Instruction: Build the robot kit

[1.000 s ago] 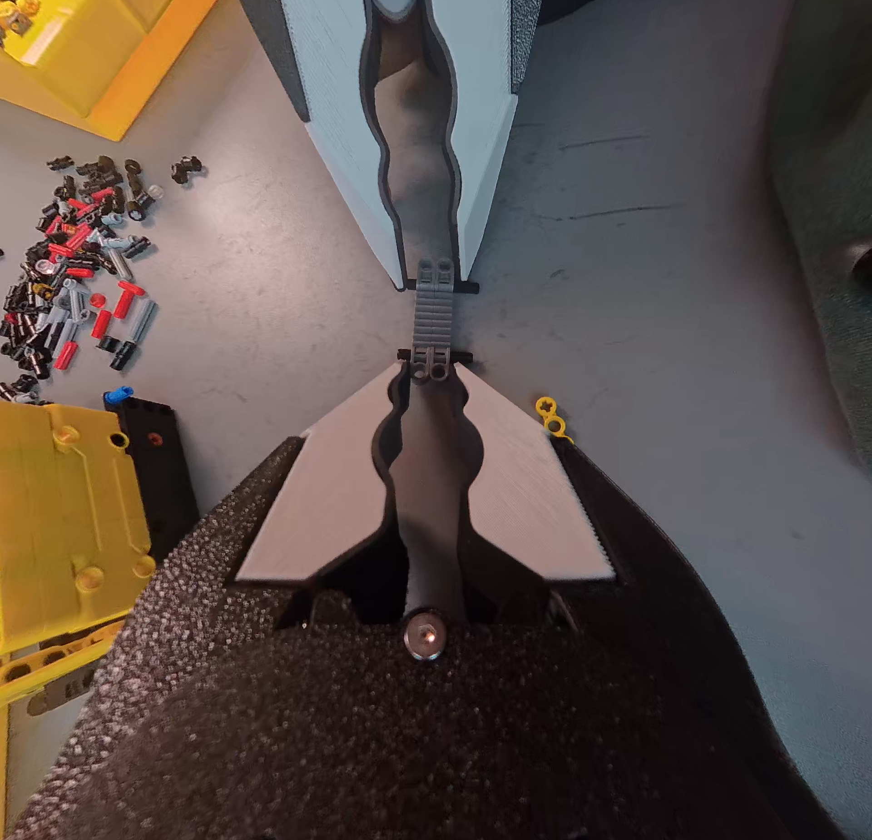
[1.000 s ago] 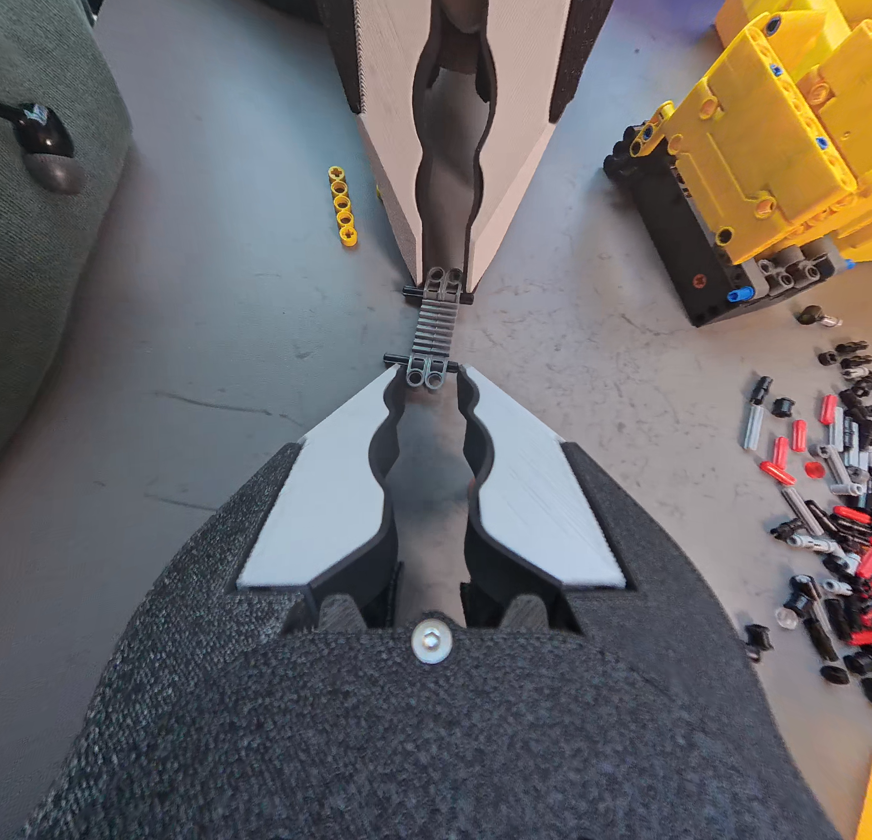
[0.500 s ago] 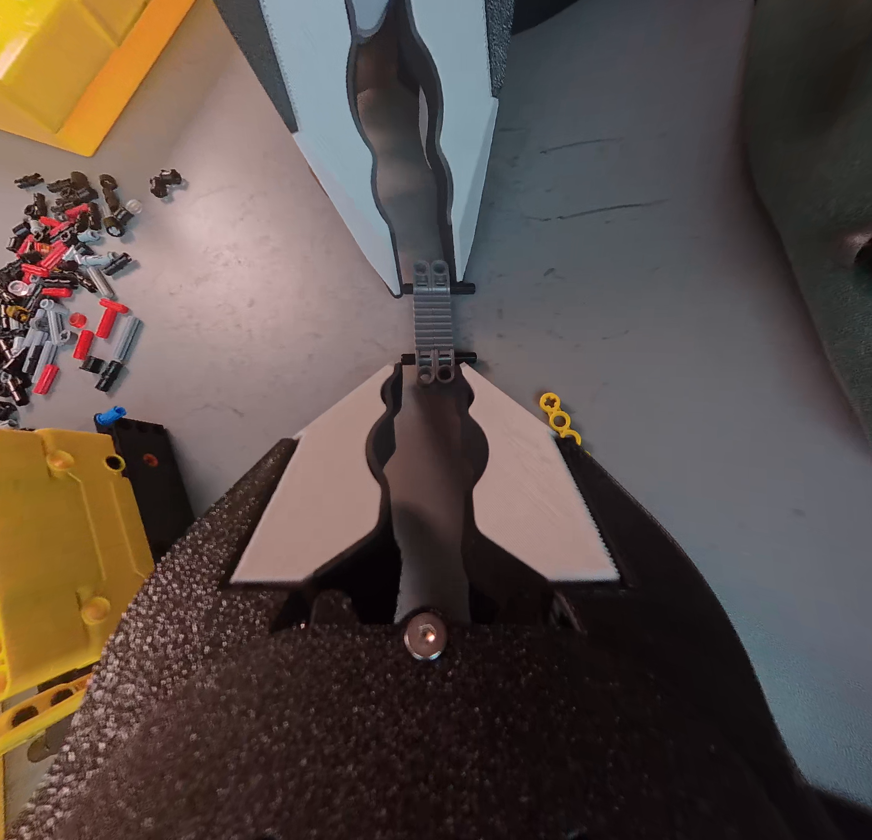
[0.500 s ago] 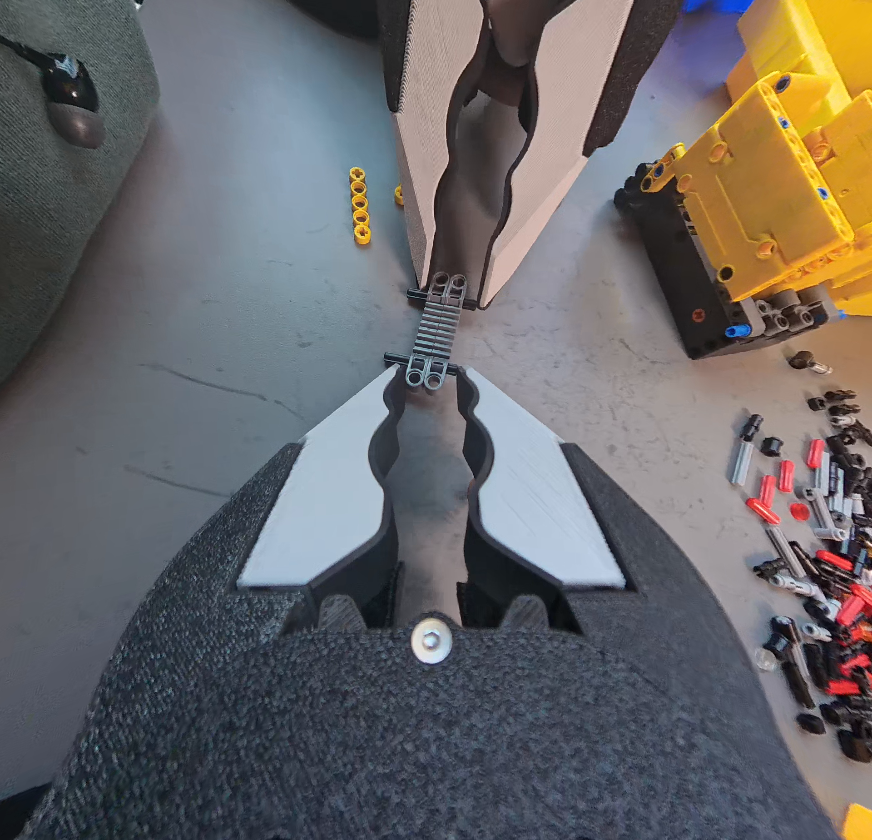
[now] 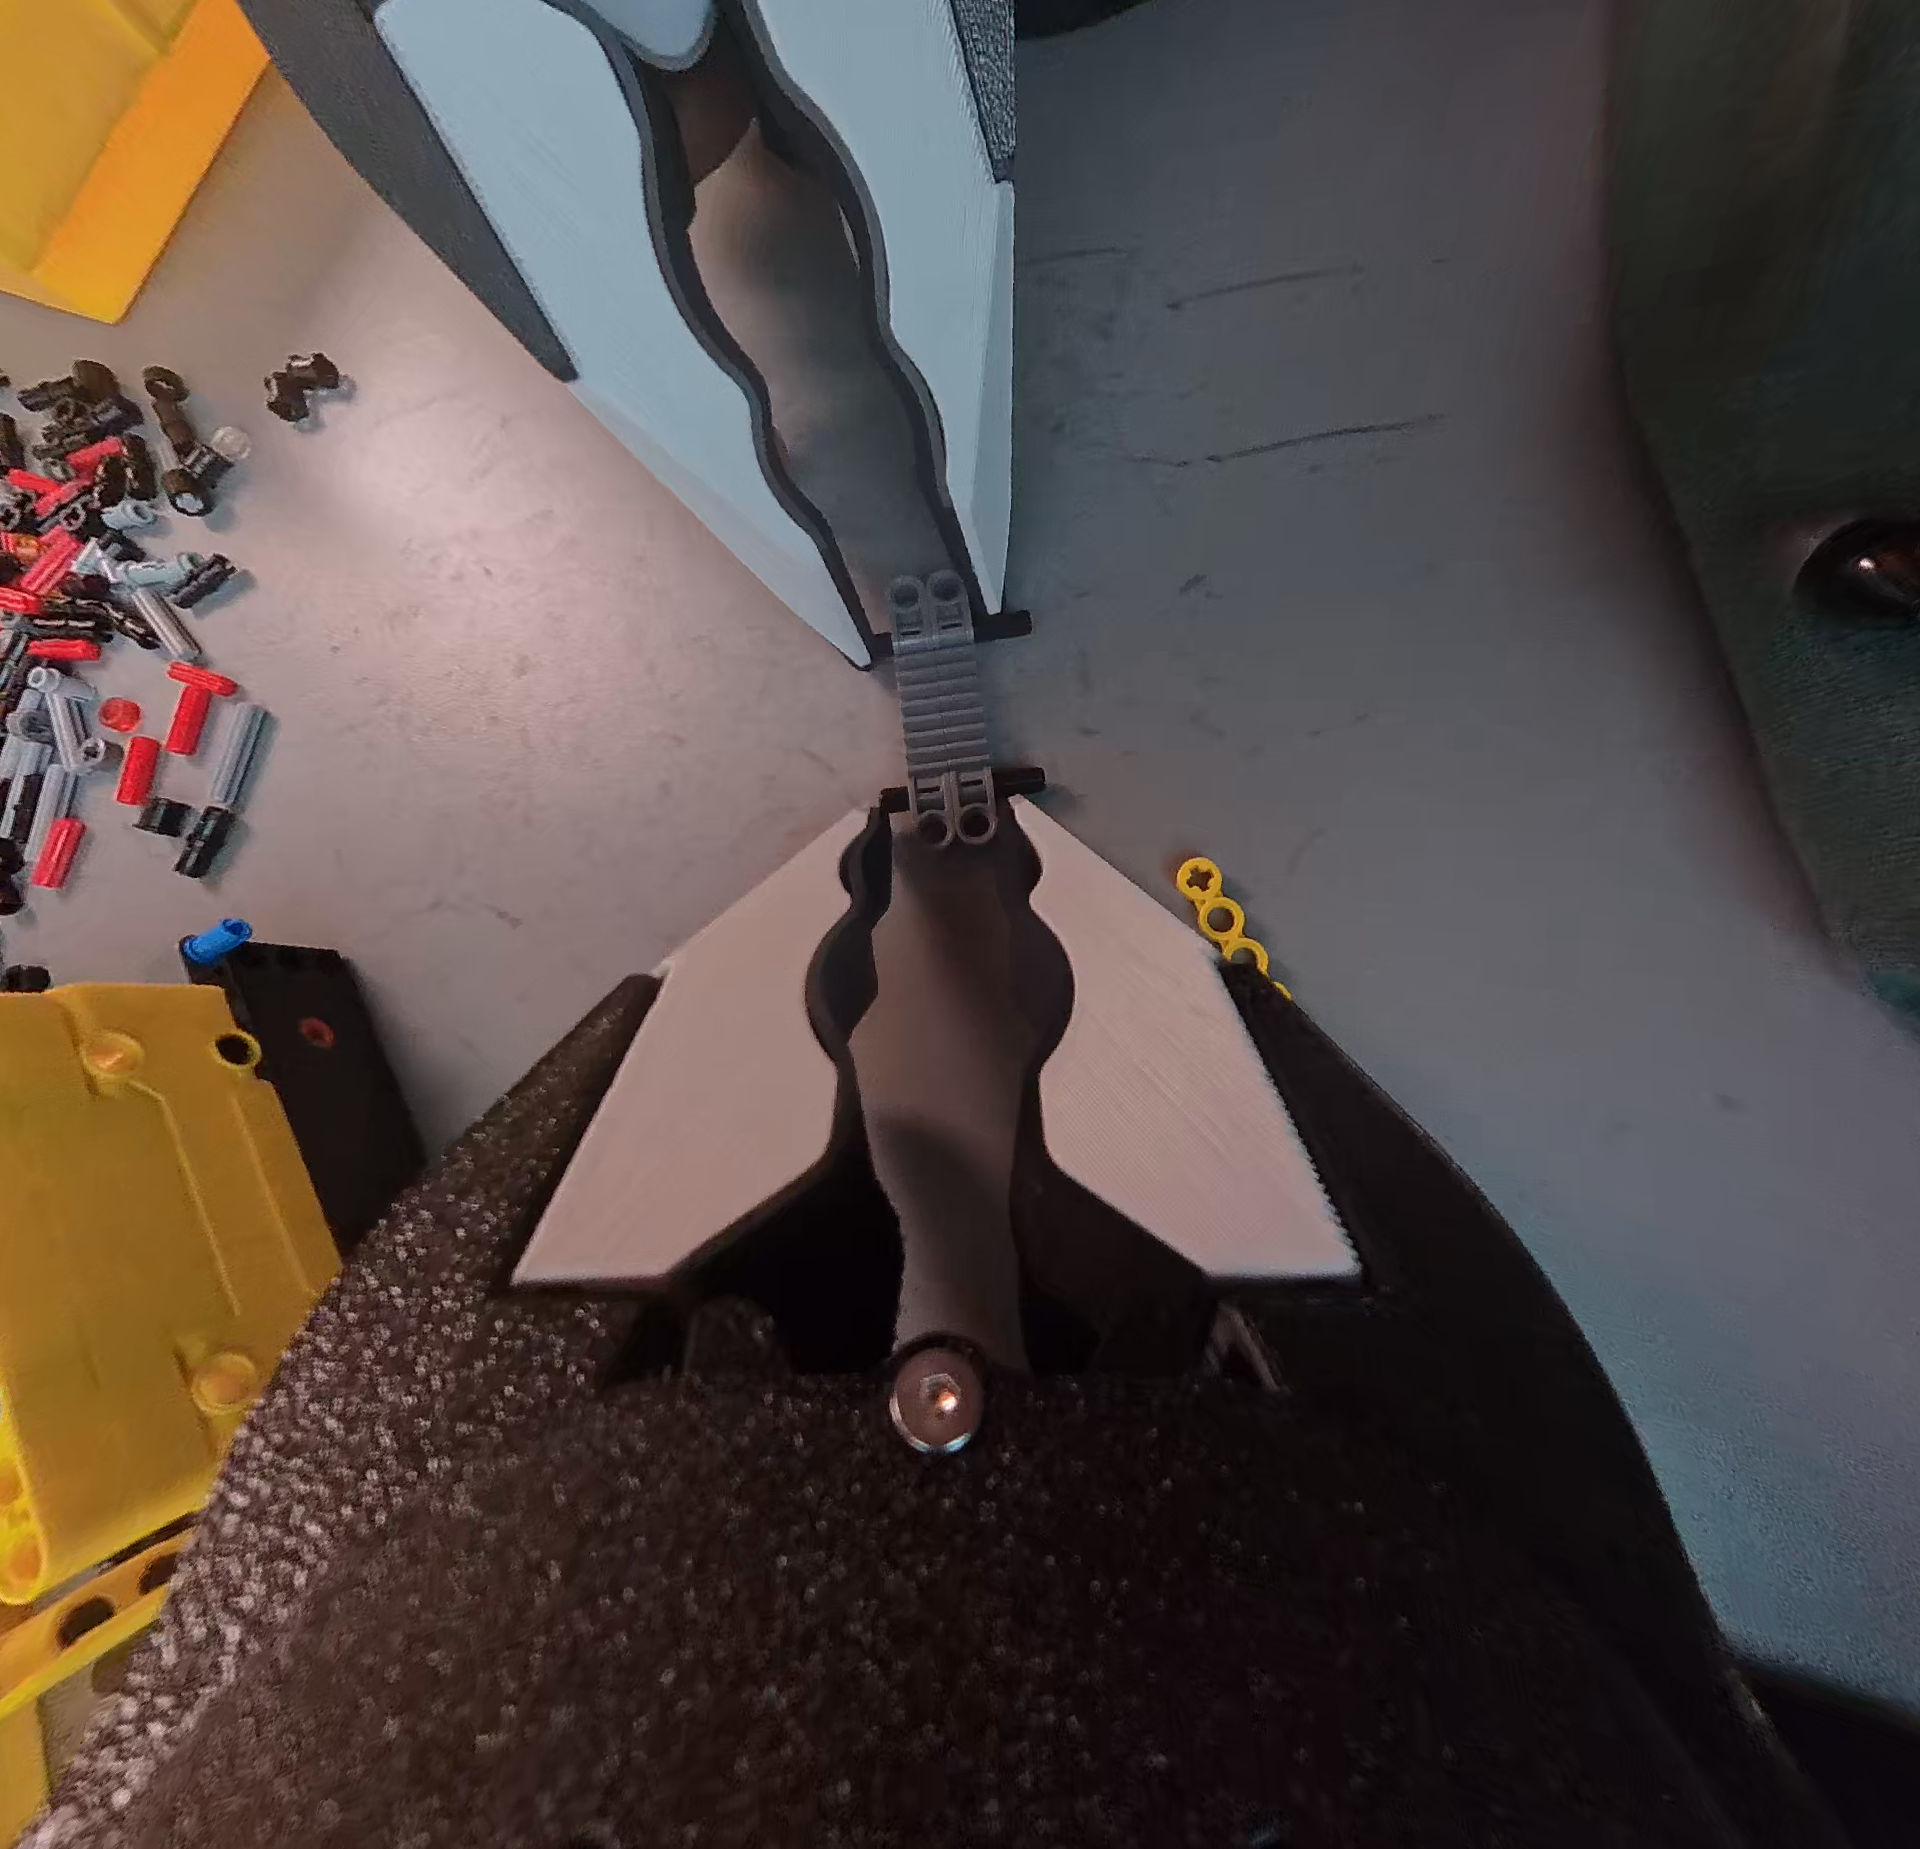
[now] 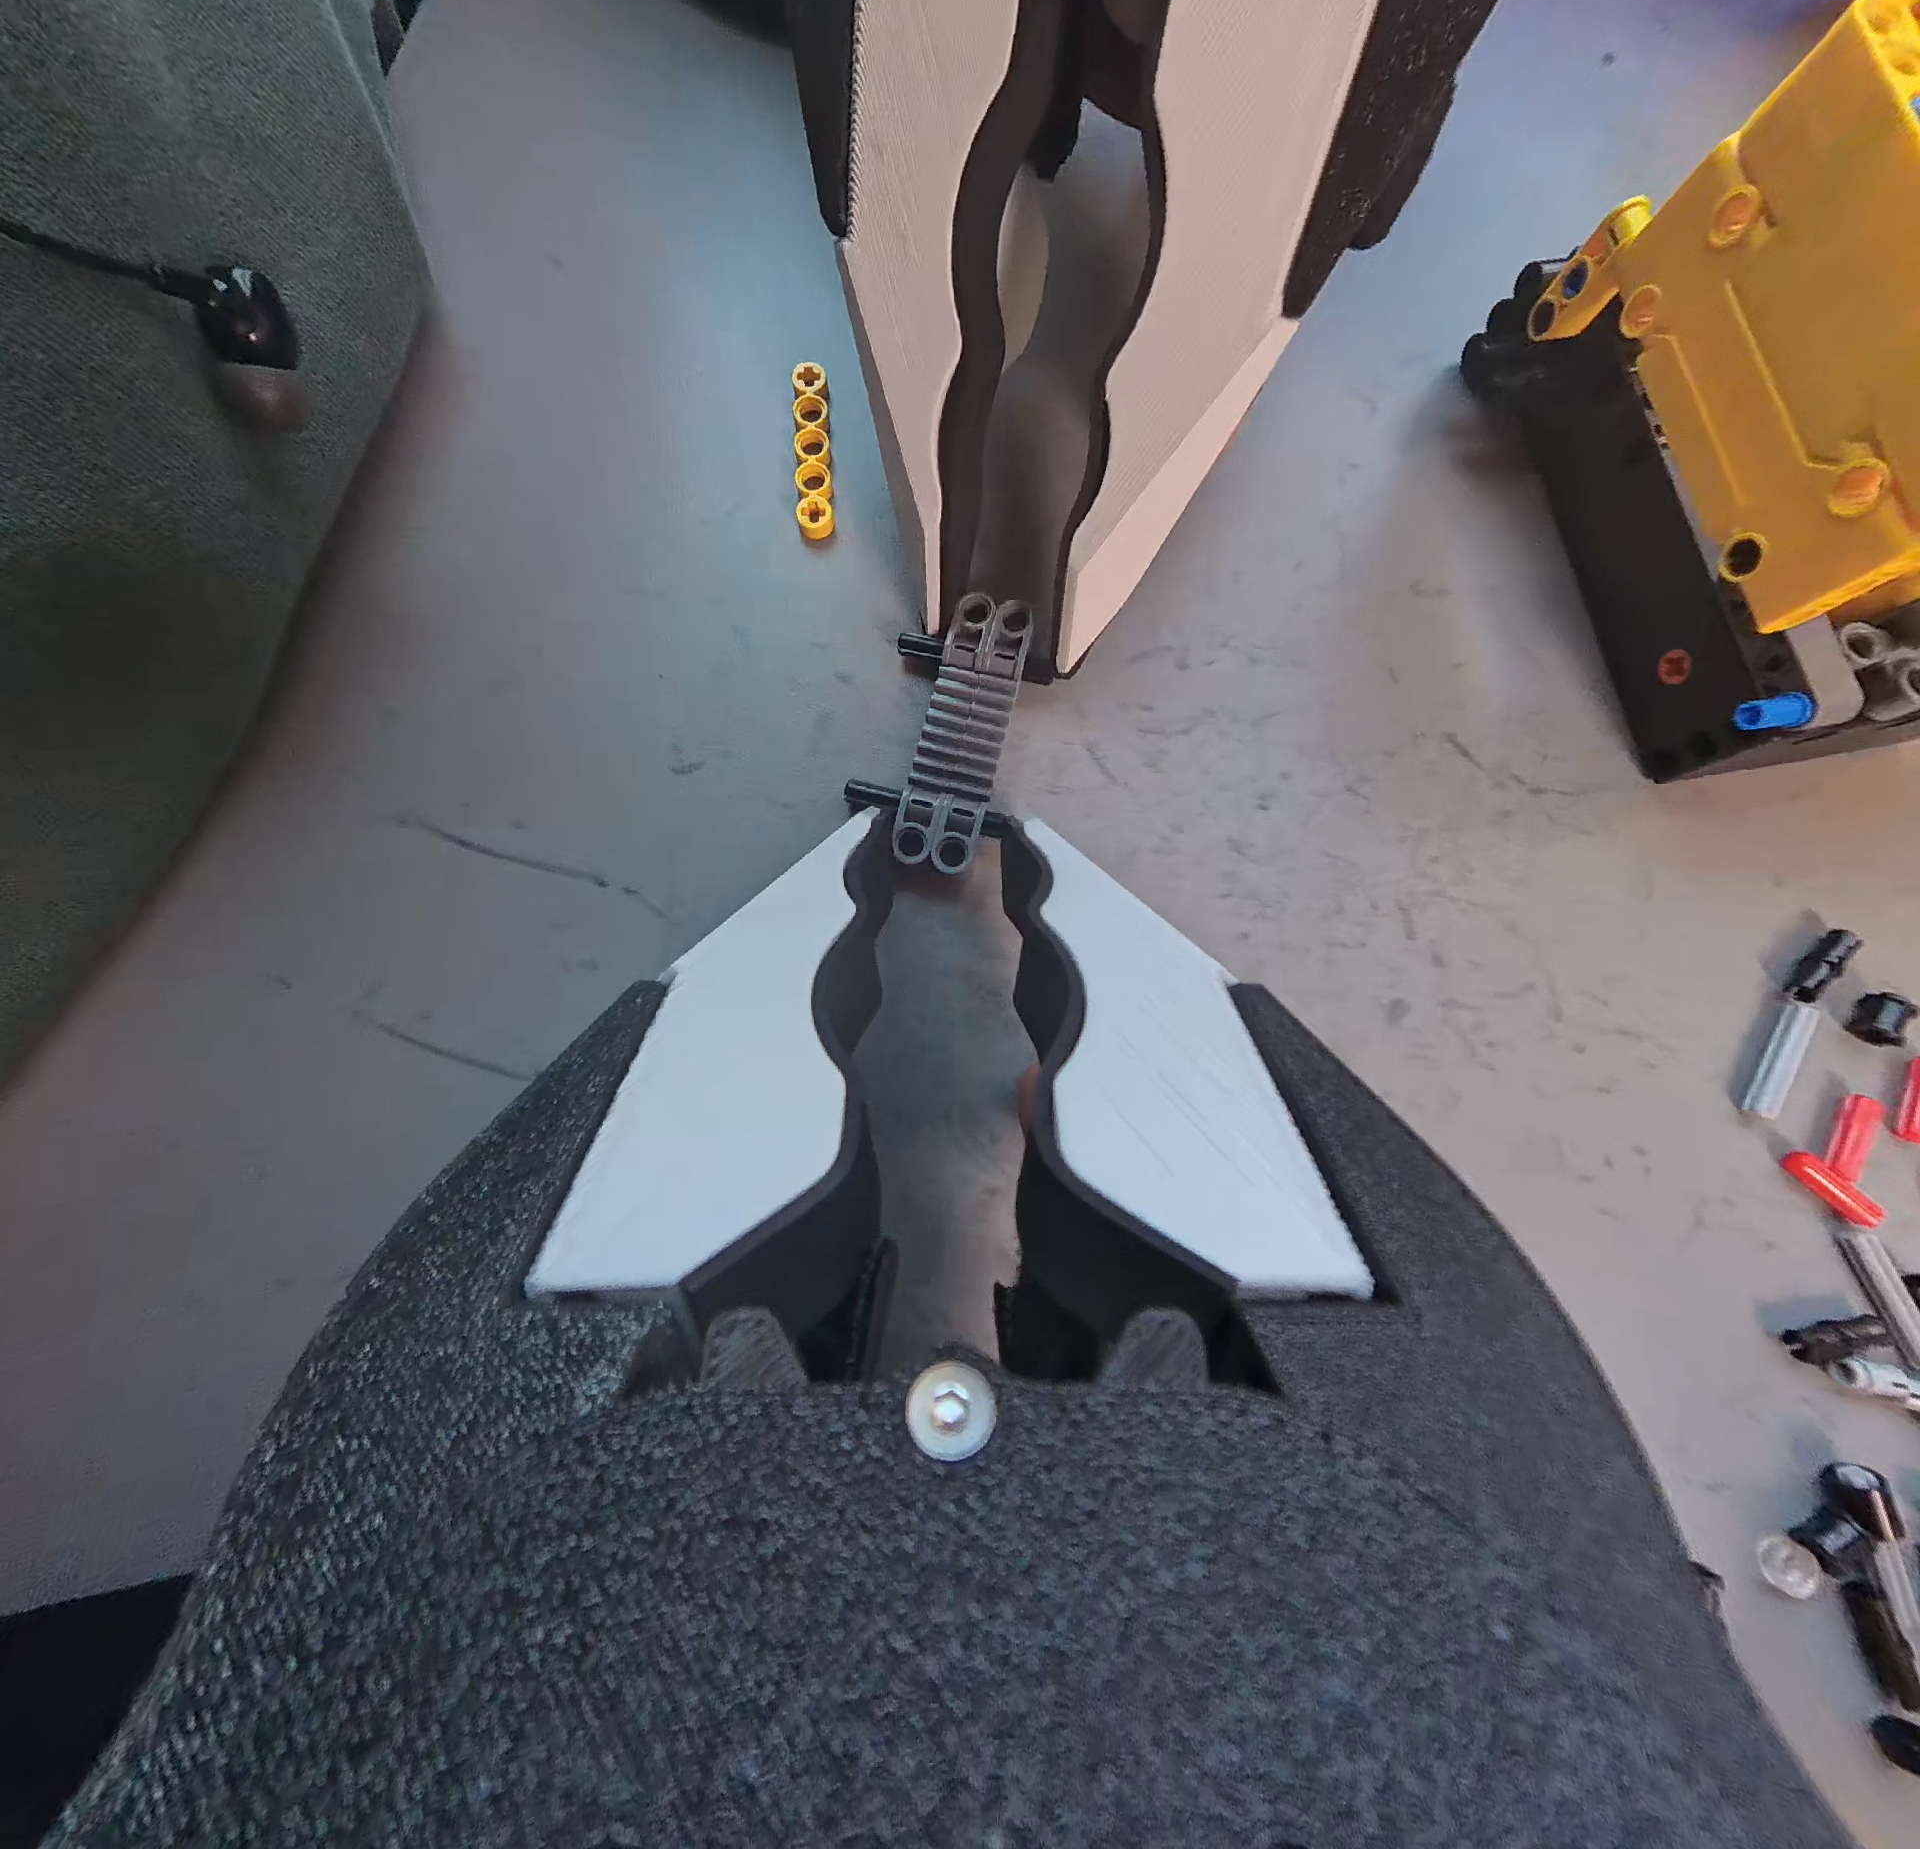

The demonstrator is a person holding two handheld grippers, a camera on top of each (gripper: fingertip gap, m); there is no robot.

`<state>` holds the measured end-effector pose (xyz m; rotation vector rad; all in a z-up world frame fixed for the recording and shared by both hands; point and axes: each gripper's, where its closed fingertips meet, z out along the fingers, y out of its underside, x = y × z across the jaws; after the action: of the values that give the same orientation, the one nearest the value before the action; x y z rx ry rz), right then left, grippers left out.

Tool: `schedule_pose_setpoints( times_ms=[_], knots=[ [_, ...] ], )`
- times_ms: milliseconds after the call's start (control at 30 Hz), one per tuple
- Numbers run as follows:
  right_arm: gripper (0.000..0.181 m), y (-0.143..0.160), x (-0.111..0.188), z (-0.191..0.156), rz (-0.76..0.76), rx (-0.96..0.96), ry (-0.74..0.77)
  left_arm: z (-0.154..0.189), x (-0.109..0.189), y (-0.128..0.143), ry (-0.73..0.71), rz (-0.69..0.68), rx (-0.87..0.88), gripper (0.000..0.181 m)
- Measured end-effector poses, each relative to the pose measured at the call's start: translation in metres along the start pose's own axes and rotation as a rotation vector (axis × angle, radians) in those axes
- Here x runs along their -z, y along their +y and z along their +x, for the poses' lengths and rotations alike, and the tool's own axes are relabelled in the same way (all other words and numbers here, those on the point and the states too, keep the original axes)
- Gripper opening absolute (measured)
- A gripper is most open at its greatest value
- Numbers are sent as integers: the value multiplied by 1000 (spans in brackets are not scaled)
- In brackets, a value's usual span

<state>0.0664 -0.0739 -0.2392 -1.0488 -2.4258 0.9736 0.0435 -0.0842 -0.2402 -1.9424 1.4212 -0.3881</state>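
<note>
**Left wrist view: one grey ribbed piece held at both ends**

Left wrist view shows the left hand-held gripper (image 5: 951, 828) drawn in on the near end of a grey ribbed piece (image 5: 940, 703), a short double strip with paired round eyes at each end and a thin black pin crossing each end. The fingertips sit close on either side of the near eyes and appear clamped on them, with the black pin jutting just past the tips.

The right hand-held gripper (image 6: 945, 843) meets the piece from the opposite side. Its fingertips are also narrowed on the eyes at its own end, so the piece spans the gap between the two tools. In the right wrist view the strip runs slightly slanted rather than straight. Whether it rests on the desk (image 5: 1351, 656) or hangs just above it cannot be told.

The desk is pale grey, scuffed and marked with dark scratches. A yellow five-hole beam (image 6: 812, 449) lies just beside the left tool's fingers. A yellow and black block build (image 6: 1766, 386) stands off to one side, near a scatter of small red, grey and black pins (image 5: 94, 604). A yellow box (image 5: 104, 137) sits beyond that scatter. Across the desk from the build, a green fabric-covered cushion (image 6: 156, 345) borders the desk.
</note>
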Motion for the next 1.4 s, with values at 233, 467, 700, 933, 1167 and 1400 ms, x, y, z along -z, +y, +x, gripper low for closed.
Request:
schedule_pose_setpoints(
  times_ms=[233, 467, 700, 933, 1167, 1400],
  knots=[
    [16, 0, 0, -1, -16, -5, -34, 1, 0, 0, 22, 14, 50, 12],
    [18, 0, 0, -2, -11, -8, -33, 6, 2, 2, 80, 43, 131, 15],
    [19, 0, 1, -2, 13, 46, 35, 8, 2, 1, 80, 47, 168, 26],
    [19, -1, 1, -3, 27, 51, 61, 12, -3, -5, 42, 45, 125, 32],
    [19, -2, 0, -5, 47, 56, 47, 18, 0, -4, 66, 53, 85, 29],
    [15, -1, 0, -4, 31, 51, 36, 19, 1, -2, 84, 49, 94, 22]
  ],
)
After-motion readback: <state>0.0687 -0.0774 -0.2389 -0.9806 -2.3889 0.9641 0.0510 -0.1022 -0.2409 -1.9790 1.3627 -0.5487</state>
